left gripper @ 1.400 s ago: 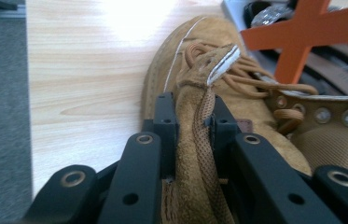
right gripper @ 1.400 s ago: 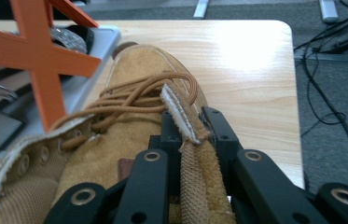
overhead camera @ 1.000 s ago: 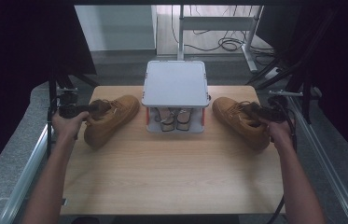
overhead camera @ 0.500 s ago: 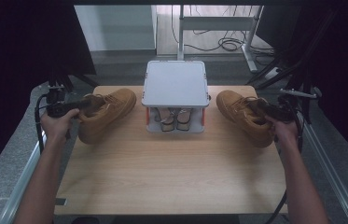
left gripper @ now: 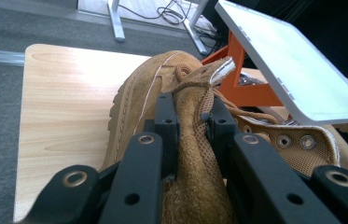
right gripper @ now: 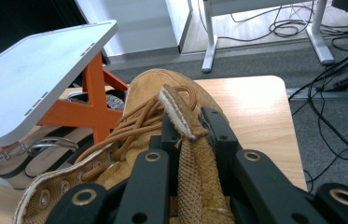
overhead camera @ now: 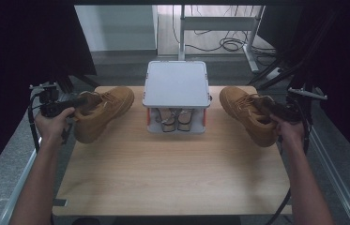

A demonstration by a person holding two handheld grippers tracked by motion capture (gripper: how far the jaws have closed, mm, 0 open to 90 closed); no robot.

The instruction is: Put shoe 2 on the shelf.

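Clearly we have a tan suede lace-up boot in each gripper: the left gripper (overhead camera: 76,104) is clamped on the padded heel collar of the left-hand tan suede boot (overhead camera: 100,112), and the right gripper (overhead camera: 267,108) is clamped the same way on the right-hand tan suede boot (overhead camera: 247,112). In the left gripper view the black jaws pinch the upright strip of suede and mesh lining at the back of the boot (left gripper: 181,107), and in the right gripper view the jaws squeeze the heel tab and collar of the other boot (right gripper: 162,121), beside its brown laces (right gripper: 136,121). Each boot sits at one side of the pale wooden table (overhead camera: 172,178), flanking the small white-topped shoe rack with orange legs (overhead camera: 176,84), on whose lower shelf a pair of beige sandals (overhead camera: 175,119) rests. We judge these boots fairly heavy for a collar grip: the rubber lug sole carries most of the weight, so the toe will tend to droop and swing. The suede is soft and grippy, unlikely to slip, yet the collar folds under pressure. We would take it deep, where padding and heel stiffener meet, and move slowly.
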